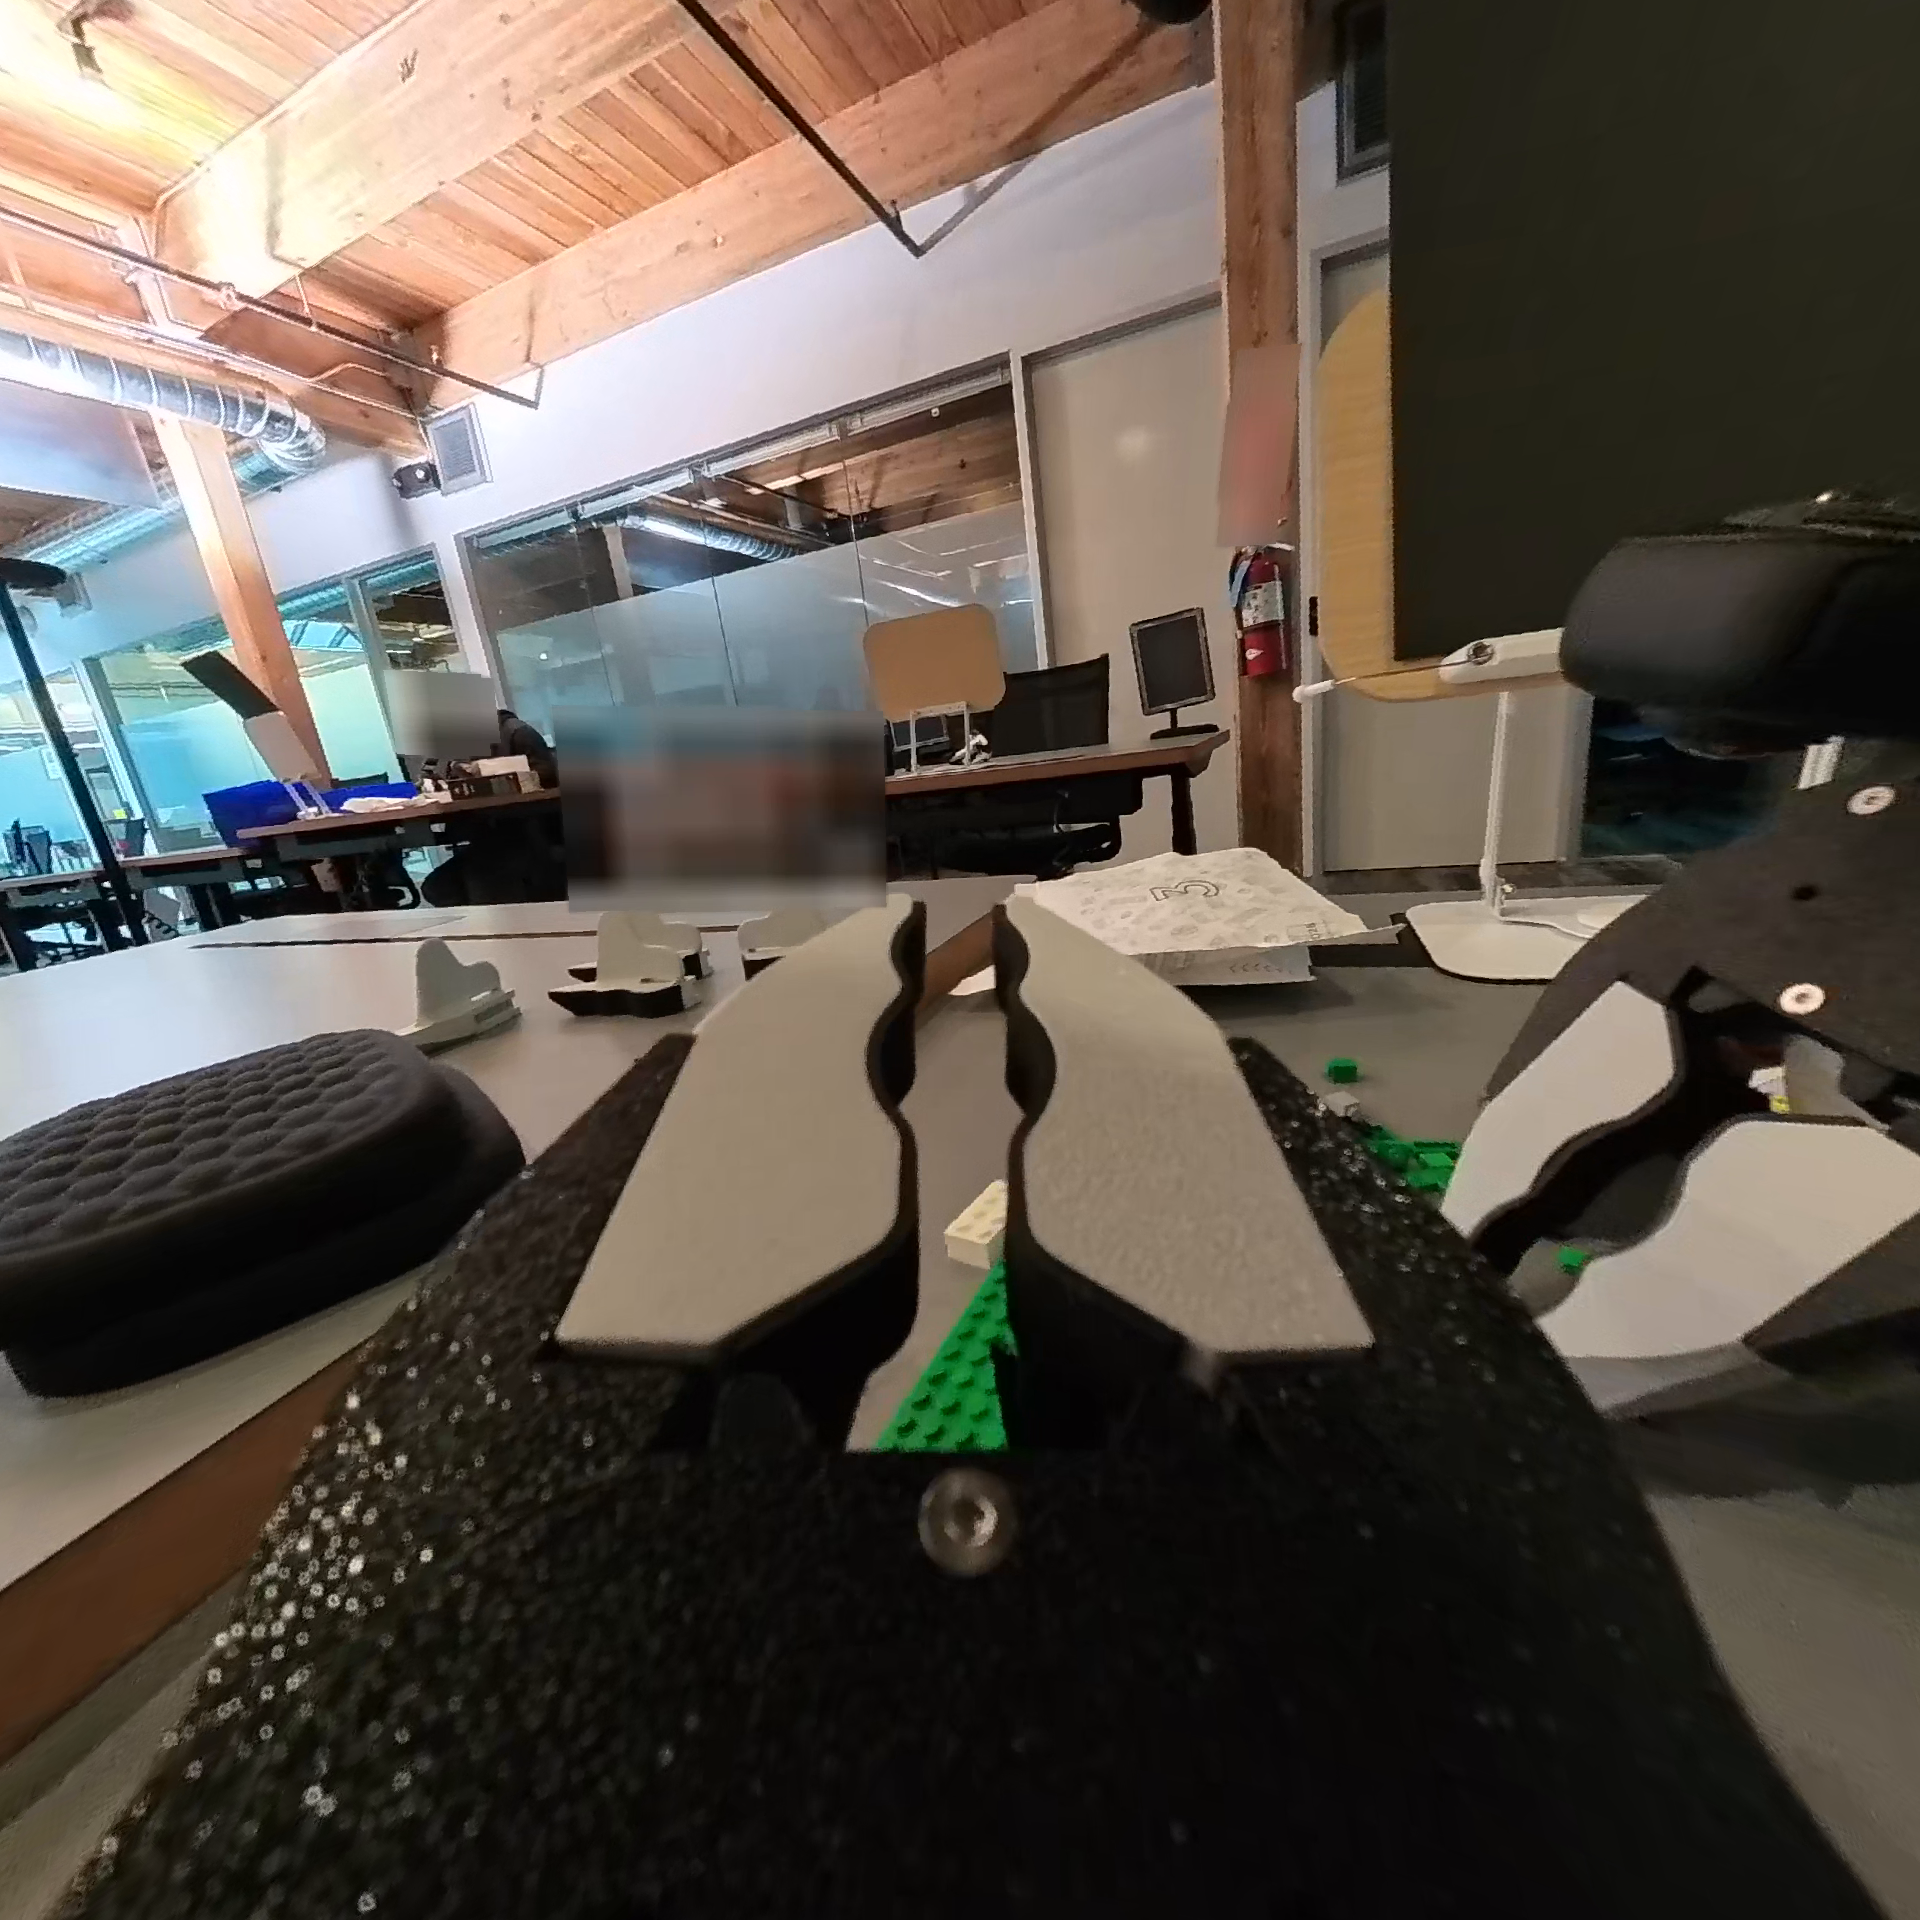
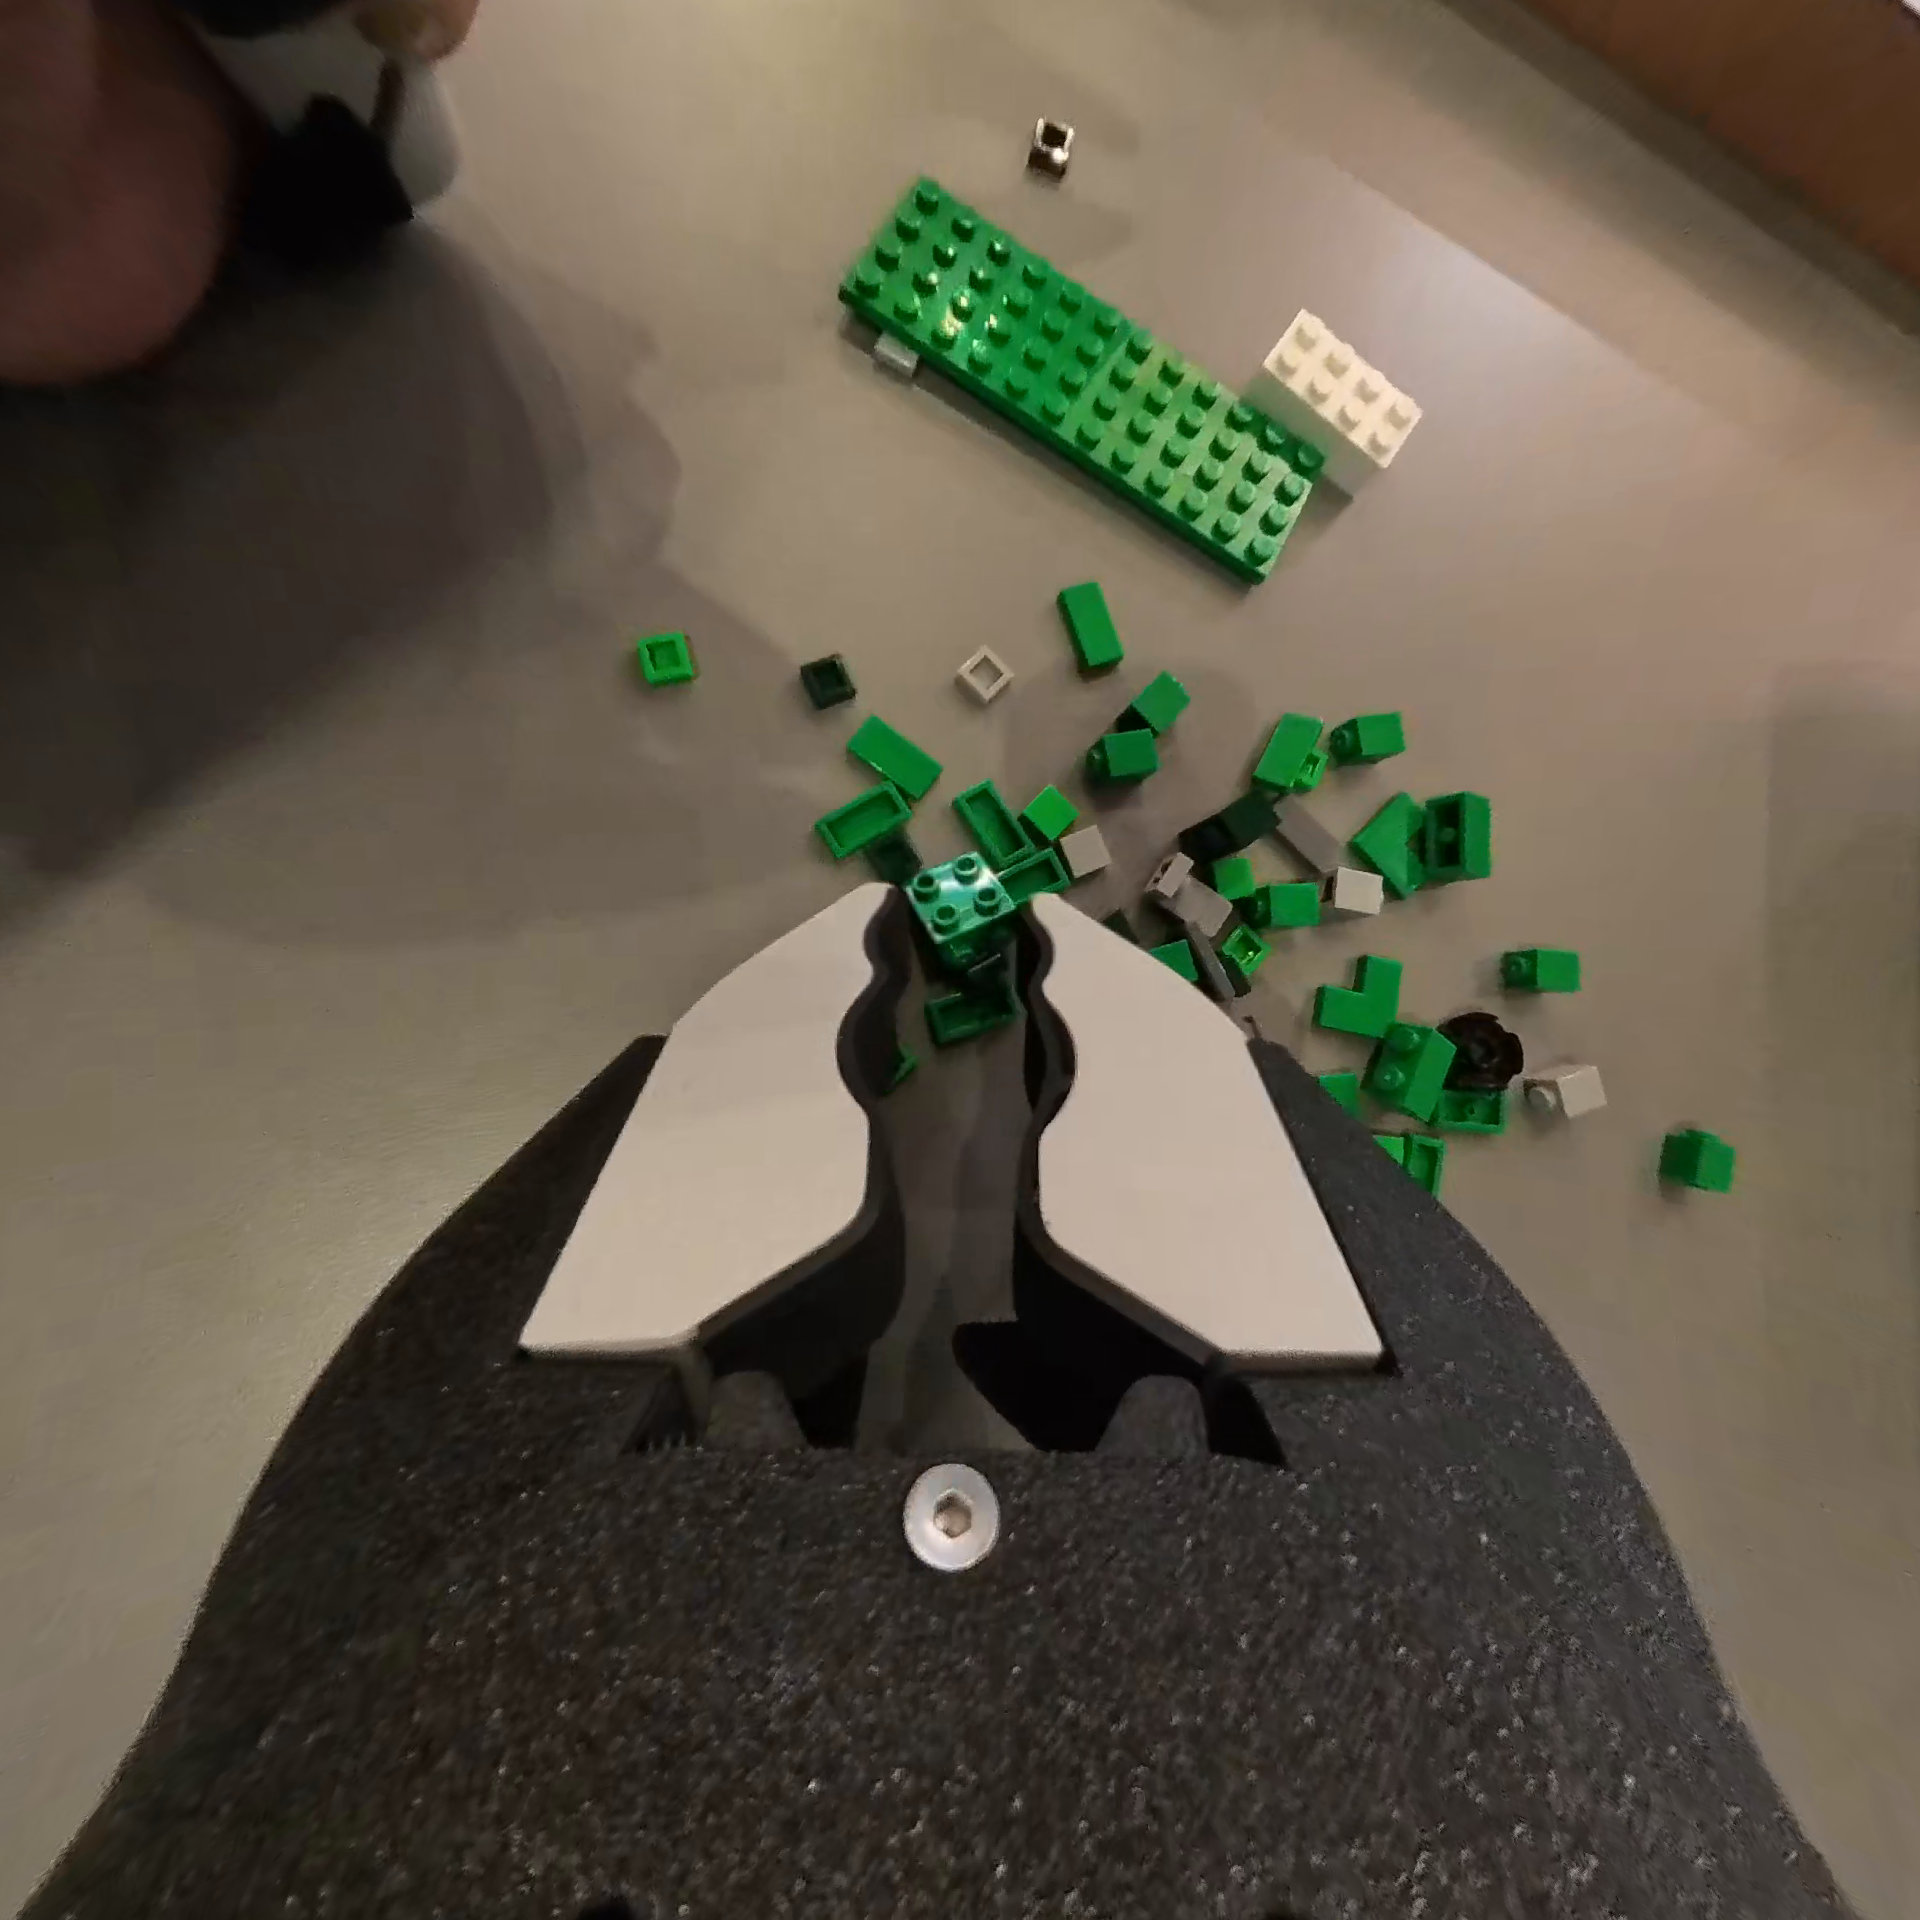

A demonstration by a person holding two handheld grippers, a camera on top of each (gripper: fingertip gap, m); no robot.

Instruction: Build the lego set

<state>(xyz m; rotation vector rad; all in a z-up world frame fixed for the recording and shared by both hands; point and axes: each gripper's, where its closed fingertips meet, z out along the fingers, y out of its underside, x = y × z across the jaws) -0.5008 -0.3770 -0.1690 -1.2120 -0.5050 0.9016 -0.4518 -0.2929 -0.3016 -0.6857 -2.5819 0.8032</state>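
My right gripper is shut on a green 2x2 brick and holds it just above a scatter of loose green and grey pieces. A long green studded plate lies flat beyond, with a white 2x4 brick against its far right end. My left gripper points level over the table, its jaws nearly together with a thin gap and nothing between them. Under it show the green plate and the white brick. The right gripper is at the right, tilted down.
A black padded cushion lies at the left of the grey table. Spare grey finger parts, a printed paper bag and a white lamp base stand farther back. A small dark piece lies beyond the plate. The left gripper's tips are roughly 15 cm from the right gripper's. It is some 10 cm from my right tips to the long green studded plate.
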